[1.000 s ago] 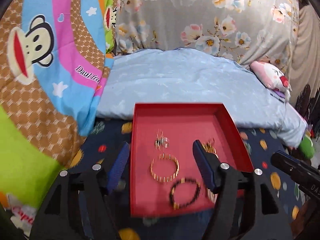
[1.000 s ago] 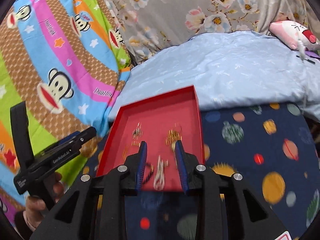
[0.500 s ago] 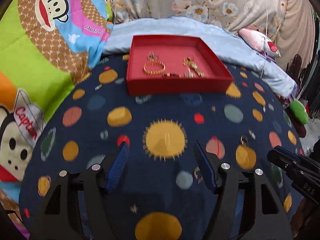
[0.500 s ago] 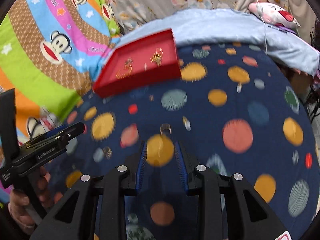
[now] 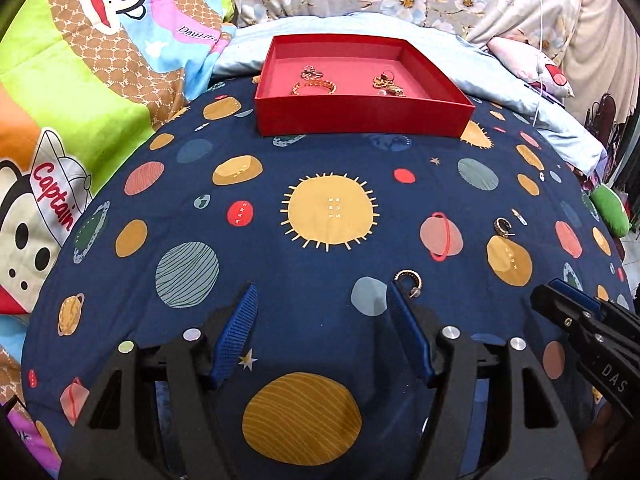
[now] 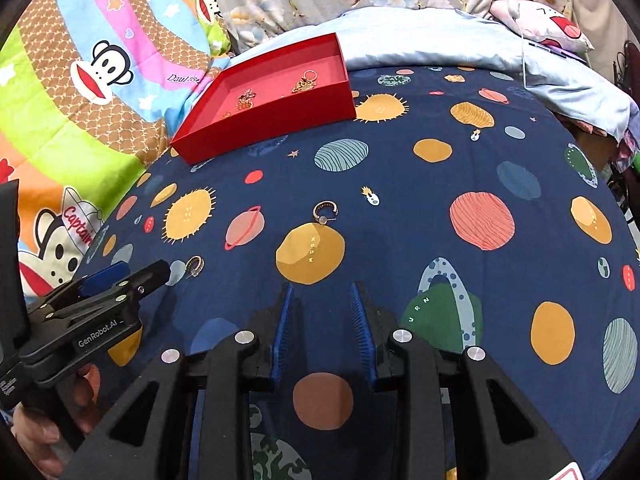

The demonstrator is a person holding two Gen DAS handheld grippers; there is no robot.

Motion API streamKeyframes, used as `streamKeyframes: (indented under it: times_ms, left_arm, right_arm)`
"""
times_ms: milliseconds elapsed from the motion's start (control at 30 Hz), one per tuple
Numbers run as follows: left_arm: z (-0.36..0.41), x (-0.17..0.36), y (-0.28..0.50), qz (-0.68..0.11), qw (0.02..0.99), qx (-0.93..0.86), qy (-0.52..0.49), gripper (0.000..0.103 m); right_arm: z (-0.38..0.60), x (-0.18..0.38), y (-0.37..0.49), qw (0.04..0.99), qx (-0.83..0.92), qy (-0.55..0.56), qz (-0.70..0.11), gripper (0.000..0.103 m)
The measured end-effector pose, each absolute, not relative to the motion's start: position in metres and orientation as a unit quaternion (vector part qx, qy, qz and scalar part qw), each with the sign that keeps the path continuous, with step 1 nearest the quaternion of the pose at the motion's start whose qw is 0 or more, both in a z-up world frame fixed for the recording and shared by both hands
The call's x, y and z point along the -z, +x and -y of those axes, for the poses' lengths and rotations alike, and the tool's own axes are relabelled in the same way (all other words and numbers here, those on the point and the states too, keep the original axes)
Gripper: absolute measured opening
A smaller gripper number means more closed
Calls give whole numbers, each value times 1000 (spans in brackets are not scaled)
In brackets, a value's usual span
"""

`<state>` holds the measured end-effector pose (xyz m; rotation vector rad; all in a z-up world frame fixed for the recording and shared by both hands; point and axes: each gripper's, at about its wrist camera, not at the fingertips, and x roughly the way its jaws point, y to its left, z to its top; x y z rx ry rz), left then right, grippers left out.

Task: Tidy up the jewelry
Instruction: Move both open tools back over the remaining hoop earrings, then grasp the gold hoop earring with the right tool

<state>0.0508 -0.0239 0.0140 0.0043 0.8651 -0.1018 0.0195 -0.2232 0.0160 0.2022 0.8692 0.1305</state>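
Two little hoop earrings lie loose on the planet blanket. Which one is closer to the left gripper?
The small gold hoop earring right beside the left gripper's right fingertip; the other hoop earring lies farther right, by the ringed pink planet.

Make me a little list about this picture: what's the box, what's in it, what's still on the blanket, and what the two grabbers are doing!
box: red tray, at the far edge of the planet blanket
inside box: gold bracelet and other gold pieces
still on blanket: two hoop earrings, one ahead of the right gripper, one near the left gripper
left gripper: open, empty
right gripper: open, empty
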Motion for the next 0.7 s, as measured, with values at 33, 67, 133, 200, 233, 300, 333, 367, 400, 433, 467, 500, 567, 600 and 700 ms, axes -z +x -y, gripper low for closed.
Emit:
streamKeyframes:
  times_ms: [33, 67, 133, 200, 233, 300, 333, 367, 400, 433, 467, 500, 567, 600, 700]
  left_arm:
    - [24, -13, 51, -420, 906, 50, 0, 65]
    - [23, -12, 51, -422, 905, 50, -2, 65]
    - [22, -10, 51, -425, 904, 48, -5, 65]
    - [19, -8, 50, -427, 903, 46, -7, 65]
    - [17, -8, 49, -427, 903, 45, -8, 66]
    - [10, -8, 46, -425, 905, 38, -8, 71]
    - [7, -8, 46, -424, 905, 35, -9, 71]
    - [3, -8, 45, -424, 905, 32, -12, 71]
    - [-2, -7, 45, -426, 904, 29, -15, 71]
    - [-6, -7, 45, -428, 903, 26, -19, 71]
    - [-9, -6, 45, -429, 903, 24, -21, 71]
    - [-10, -7, 45, -429, 903, 22, -22, 71]
    - [-9, -8, 46, -429, 903, 25, -23, 71]
    - [-6, -9, 47, -428, 903, 29, -20, 71]
    - [6, -12, 50, -423, 905, 40, -11, 72]
  right_arm:
    - [223, -16, 20, 900, -63, 98, -421, 29]
    - [223, -15, 20, 899, -62, 99, -422, 29]
    - [223, -16, 20, 898, -62, 101, -424, 30]
    - [223, -15, 20, 898, -61, 103, -424, 34]
    - [223, -15, 20, 898, -61, 103, -423, 34]
    - [223, -15, 20, 898, -62, 103, -424, 36]
    - [223, -15, 20, 898, -62, 103, -424, 36]
    - [224, -15, 20, 898, -62, 104, -424, 36]
    - [223, -15, 20, 898, -61, 103, -424, 36]
    - [223, -15, 20, 898, -61, 103, -424, 36]
    - [223, -15, 20, 898, -61, 103, -424, 37]
    - [223, -15, 20, 898, -59, 103, -424, 38]
    - [223, -16, 22, 899, -55, 100, -423, 43]
    - [224, -17, 25, 900, -49, 98, -421, 45]
    - [229, -19, 40, 902, -36, 103, -418, 45]
